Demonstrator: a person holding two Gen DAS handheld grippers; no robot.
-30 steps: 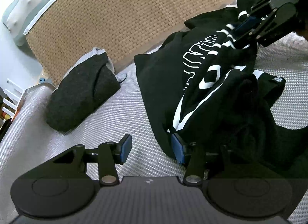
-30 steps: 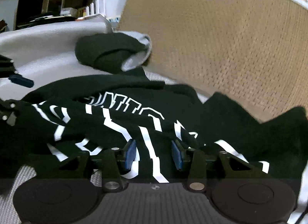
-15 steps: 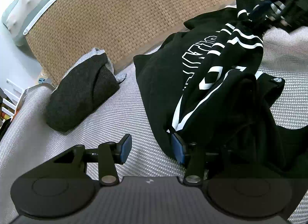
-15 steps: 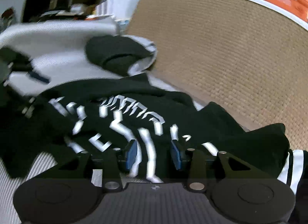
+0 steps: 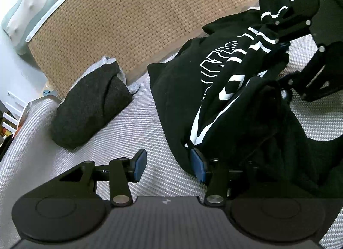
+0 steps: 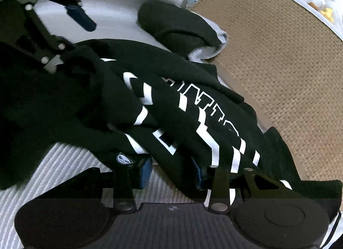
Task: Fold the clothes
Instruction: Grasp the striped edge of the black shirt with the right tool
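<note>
2 garments (image 5: 225, 103) (image 5: 90, 107) on grey bed (image 5: 139, 124).

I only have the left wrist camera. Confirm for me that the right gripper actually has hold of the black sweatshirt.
Observer: Confirmed. In the right wrist view, a bunched fold of the black sweatshirt fills the gap between the right gripper's blue pads, so it is gripped.
Operator: Now check what is under those jaws.
Observer: Only the white ribbed bed cover shows beneath the held fold. No second garment lies under it.
</note>
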